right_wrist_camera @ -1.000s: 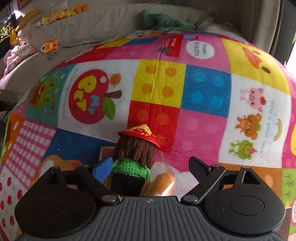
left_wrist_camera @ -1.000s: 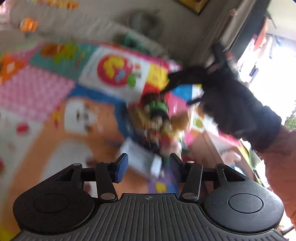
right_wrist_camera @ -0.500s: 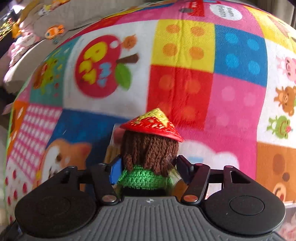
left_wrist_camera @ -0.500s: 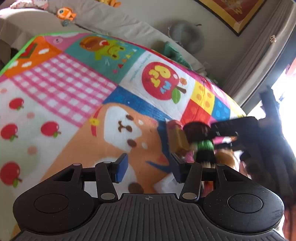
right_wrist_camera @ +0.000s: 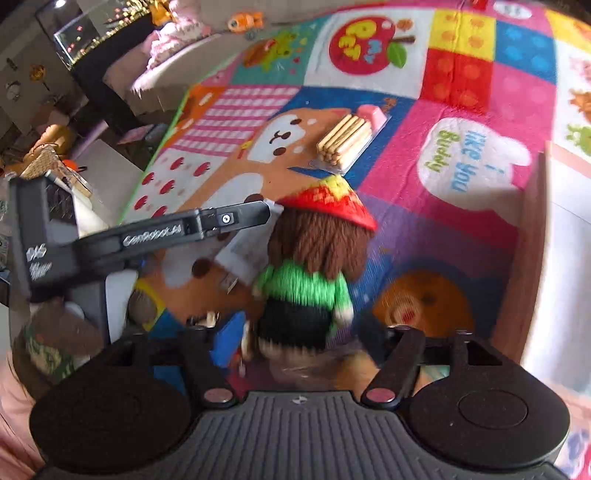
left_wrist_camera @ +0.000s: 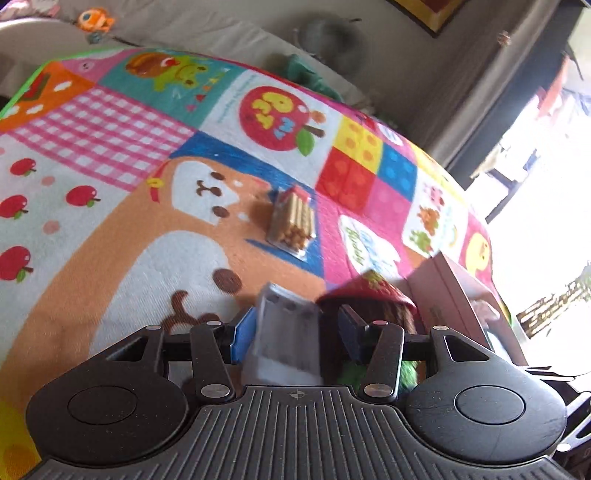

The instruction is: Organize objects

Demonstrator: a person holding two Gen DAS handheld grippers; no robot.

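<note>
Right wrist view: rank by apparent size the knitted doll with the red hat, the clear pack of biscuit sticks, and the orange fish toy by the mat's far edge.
1. Knitted doll with the red hat, largest, though it is nearest the camera.
2. Clear pack of biscuit sticks.
3. Orange fish toy, smallest, but farthest away, so true size is unsure.

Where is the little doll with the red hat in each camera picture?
Left wrist view: the doll is low and right of centre, mostly hidden behind the left gripper; its red hat shows.
Right wrist view: the doll stands in the middle, just ahead of the right gripper, whose jaws are opening.
Shared landmark: the pack of biscuit sticks lies on the mat beyond the doll in both.
</note>
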